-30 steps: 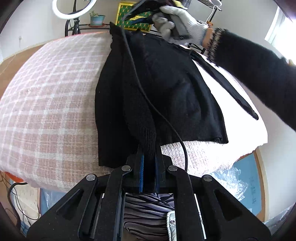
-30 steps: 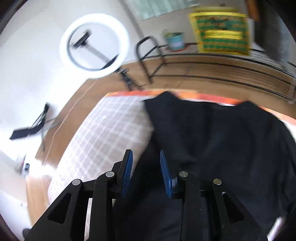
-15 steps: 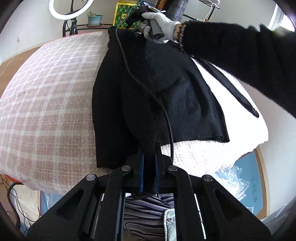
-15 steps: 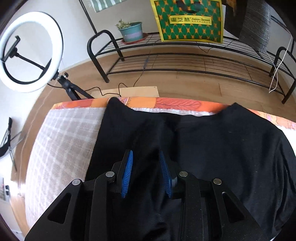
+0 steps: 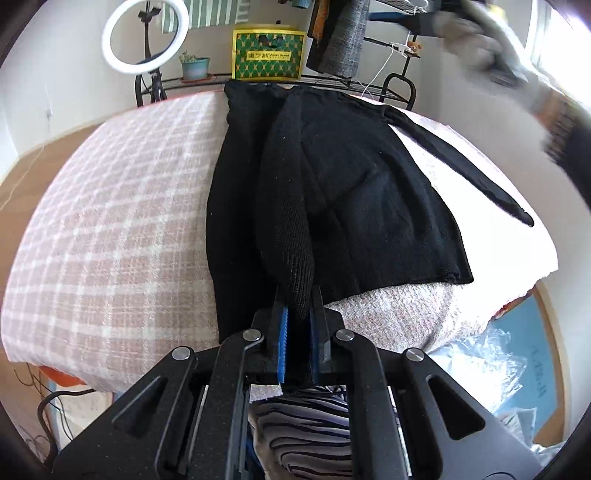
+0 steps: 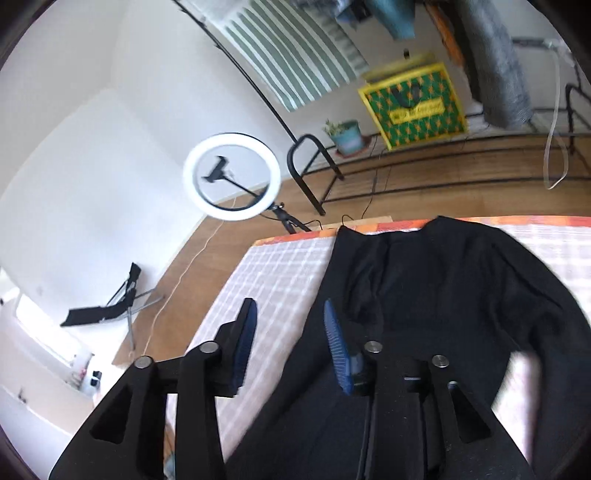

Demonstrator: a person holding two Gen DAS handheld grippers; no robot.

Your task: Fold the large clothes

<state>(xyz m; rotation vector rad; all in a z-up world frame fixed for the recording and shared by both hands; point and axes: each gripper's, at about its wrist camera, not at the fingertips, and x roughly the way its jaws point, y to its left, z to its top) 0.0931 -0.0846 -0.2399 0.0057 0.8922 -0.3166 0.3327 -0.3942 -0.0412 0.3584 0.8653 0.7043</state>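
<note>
A black knit sweater [image 5: 369, 192] lies spread on the pink-and-white checked blanket [image 5: 110, 229]. One sleeve [image 5: 284, 206] is folded down over the body, and my left gripper [image 5: 297, 317] is shut on its cuff at the near edge. The other sleeve [image 5: 472, 170] stretches out to the right on the blanket. My right gripper [image 6: 288, 332] hangs above the sweater [image 6: 443, 314] near its collar; its jaws are opening with nothing between them. In the left wrist view a blurred gloved hand [image 5: 480, 40] is raised at the top right.
Beyond the blanket's far edge stand a ring light [image 6: 232, 177], a black metal rack [image 6: 424, 177], a potted plant [image 6: 347, 136] and a green-and-yellow bag [image 5: 267, 55]. Hanging clothes [image 5: 343, 33] are behind. Clear plastic bags [image 5: 491, 369] lie at the near right.
My right gripper let go of the sweater near the collar, opened wider, and rose away to the upper right. The cable that lay over the sweater went with it. The left gripper kept its grip.
</note>
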